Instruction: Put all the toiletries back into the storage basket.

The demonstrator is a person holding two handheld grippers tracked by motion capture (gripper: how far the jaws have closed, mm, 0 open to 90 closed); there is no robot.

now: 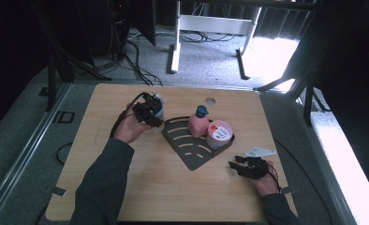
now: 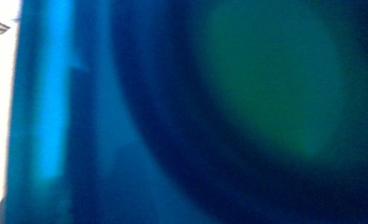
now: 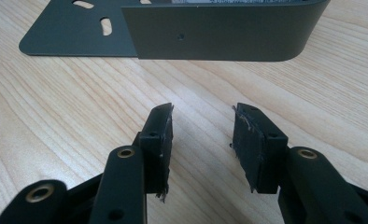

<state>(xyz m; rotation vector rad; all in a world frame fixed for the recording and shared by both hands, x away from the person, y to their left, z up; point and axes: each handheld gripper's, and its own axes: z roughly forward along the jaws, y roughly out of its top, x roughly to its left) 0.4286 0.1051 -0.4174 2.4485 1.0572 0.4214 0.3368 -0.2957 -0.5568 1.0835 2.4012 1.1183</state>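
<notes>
Left gripper [image 1: 151,111] clamps a blue-grey container [image 1: 158,108] just left of the dark corner rack [image 1: 192,151]. Right gripper [image 3: 203,140] rests spread, empty. Likely next: carry it into the rack beside the pink bottle [image 1: 199,124].

Grey carpet floor [image 1: 210,61] with black cables [image 1: 136,56] trailing, white desk frame [image 1: 210,23] at the back, dark curtains [image 1: 14,56] either side, bright daylight patch [image 1: 271,51] at right.
</notes>
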